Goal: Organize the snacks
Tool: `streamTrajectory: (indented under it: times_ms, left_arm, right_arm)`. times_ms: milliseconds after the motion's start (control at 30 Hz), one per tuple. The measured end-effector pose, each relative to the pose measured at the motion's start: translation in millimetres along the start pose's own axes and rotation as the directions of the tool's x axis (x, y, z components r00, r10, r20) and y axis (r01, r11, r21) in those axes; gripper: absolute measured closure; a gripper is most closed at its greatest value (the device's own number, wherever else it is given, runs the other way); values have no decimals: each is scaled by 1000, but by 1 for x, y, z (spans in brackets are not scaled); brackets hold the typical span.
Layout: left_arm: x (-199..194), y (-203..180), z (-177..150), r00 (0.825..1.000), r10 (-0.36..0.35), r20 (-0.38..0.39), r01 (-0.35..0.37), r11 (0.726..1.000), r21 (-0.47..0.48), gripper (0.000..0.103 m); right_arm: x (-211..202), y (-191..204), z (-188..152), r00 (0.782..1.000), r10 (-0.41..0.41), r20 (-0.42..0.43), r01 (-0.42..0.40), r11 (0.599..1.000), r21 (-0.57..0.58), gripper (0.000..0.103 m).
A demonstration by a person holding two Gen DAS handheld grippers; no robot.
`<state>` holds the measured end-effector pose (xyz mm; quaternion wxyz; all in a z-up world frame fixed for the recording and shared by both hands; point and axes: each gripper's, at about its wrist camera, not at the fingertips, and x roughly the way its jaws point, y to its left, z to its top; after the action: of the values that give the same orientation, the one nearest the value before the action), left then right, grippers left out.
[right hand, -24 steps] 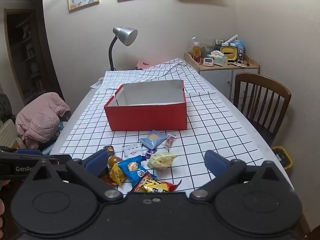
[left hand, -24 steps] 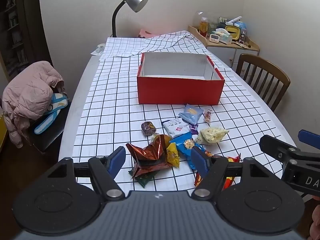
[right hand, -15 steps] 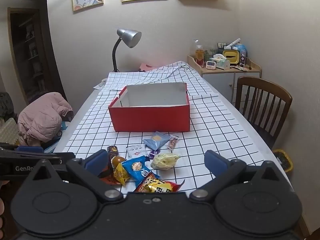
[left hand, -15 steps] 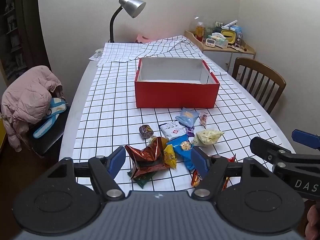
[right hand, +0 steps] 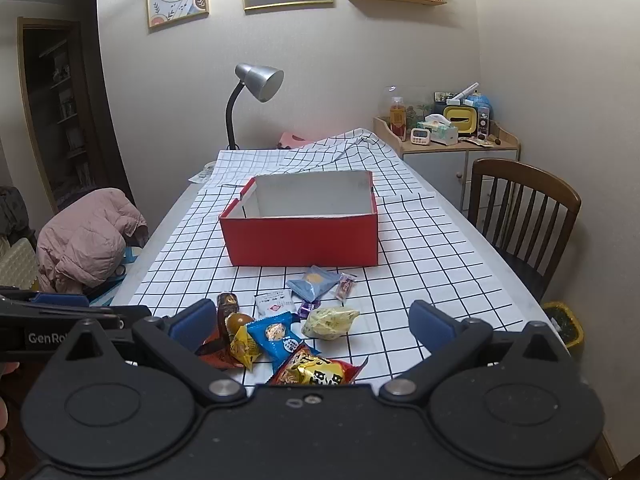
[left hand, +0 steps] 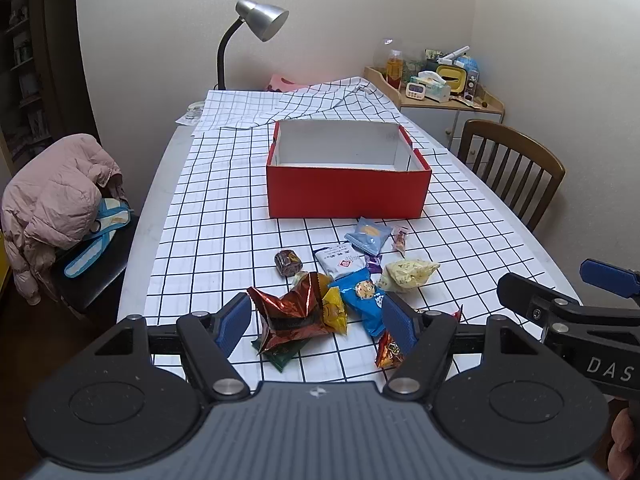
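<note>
My left gripper [left hand: 316, 322] tips down over the near end of the table [left hand: 180, 240], its jaws apart with nothing pinched between them. The crumpled red-brown foil packet [left hand: 290, 314] and the blue cookie packet [left hand: 366, 300] lie on the cloth beyond its fingertips, untouched. My right gripper [right hand: 314, 318] sits just beside it, angled down less steeply, jaws spread wide and holding nothing; the orange snack bag [right hand: 316, 372] lies on the cloth below and between its fingers. The heap of snacks [right hand: 288, 320] rests near both claws. Further off, mid-table, stands the red box [right hand: 302, 236], open on top with nothing seen inside.
</note>
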<state>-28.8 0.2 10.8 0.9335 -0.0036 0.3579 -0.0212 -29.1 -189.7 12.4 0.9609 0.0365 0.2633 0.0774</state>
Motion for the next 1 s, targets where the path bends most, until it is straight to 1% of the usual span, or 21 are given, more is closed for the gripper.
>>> streamTrajectory:
  times_ms: [433,1000]
  left_arm:
    - [-3,-2,-4,1000,2,4,-2,1000,0,32]
    - [-17,-4,-3,998,-19,58,19,1000,7,32]
  right_arm:
    - [-4,0,-4,1000,6,1,-6,1000,0,0]
    - [-10,-4,-3,1000,6,18,-6,1000,4,0]
